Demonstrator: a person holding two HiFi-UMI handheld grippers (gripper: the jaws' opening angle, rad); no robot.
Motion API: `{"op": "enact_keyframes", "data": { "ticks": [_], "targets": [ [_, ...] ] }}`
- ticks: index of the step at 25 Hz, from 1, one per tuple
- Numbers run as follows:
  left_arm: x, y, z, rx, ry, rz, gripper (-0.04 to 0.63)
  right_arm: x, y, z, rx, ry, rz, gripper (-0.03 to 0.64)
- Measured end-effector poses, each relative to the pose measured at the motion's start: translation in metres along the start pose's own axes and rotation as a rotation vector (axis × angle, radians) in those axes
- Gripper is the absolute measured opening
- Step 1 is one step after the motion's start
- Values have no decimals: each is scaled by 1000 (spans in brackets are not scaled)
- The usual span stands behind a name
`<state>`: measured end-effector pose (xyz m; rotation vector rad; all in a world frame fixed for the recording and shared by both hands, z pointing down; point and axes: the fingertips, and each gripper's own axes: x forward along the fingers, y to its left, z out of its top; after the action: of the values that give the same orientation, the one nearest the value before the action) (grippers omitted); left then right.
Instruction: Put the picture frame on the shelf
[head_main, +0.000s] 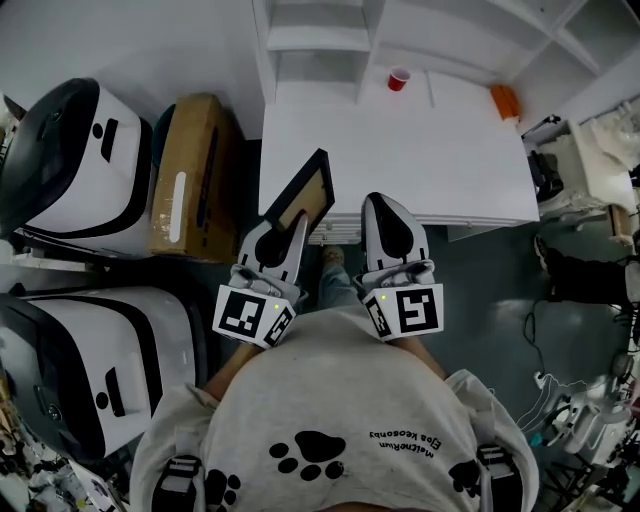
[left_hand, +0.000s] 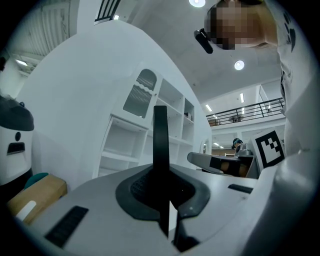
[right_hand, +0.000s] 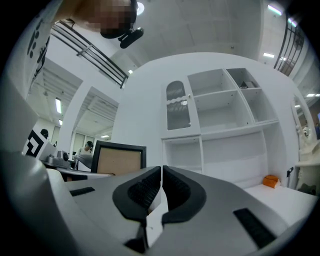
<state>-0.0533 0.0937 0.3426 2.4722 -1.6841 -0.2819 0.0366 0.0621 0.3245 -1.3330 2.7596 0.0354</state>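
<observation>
**Colleague:** Sweatshirt at the bottom of the head view, both tools just ahead of it. What is each one holding?

**Me:** My left hand-held gripper has its jaws clamped on the picture frame, taking it by the thin lower edge. In the left gripper view the frame stands edge-on, straight up out of the pads. My right hand-held gripper is closed with nothing between its jaws. The frame hangs in the air over the near left corner of the desk, well short of the shelf.

**Colleague:** Risks from here?

**Me:** My judgement only. The grip is narrow and low on a tall panel, so a quick swing could pivot the frame in the pads or let it slip. Its top corner could catch a shelf divider on the way in. The red cup sits near the path and could be tipped.

**Colleague:** Pose?

**Me:** Both forearms are drawn in close to my body, grippers side by side and pointing forward at the desk. The left one is canted, so the frame leans rightward.
</observation>
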Motion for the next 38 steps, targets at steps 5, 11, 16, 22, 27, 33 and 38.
{"op": "enact_keyframes", "data": {
  "ticks": [5,11,16,22,27,33,38],
  "targets": [
    [61,21,9,-1,-11,9,28,54,-41,8,-8,-8,16,38],
    [128,43,18,10,-33,36,28,111,-85,13,-18,-22,57,38],
    [173,61,23,21,-55,68,28,155,-114,16,-25,-45,104,38],
    [203,81,20,13,-53,109,28,191,-133,8,-4,-47,140,38],
    [213,84,18,19,-35,118,28,200,-136,2,19,-32,161,38],
    [215,95,27,43,-37,113,28,209,-126,3,24,-31,165,38],
    [217,111,26,60,3,88,28,219,-120,8,18,-23,156,38]
  ]
}}
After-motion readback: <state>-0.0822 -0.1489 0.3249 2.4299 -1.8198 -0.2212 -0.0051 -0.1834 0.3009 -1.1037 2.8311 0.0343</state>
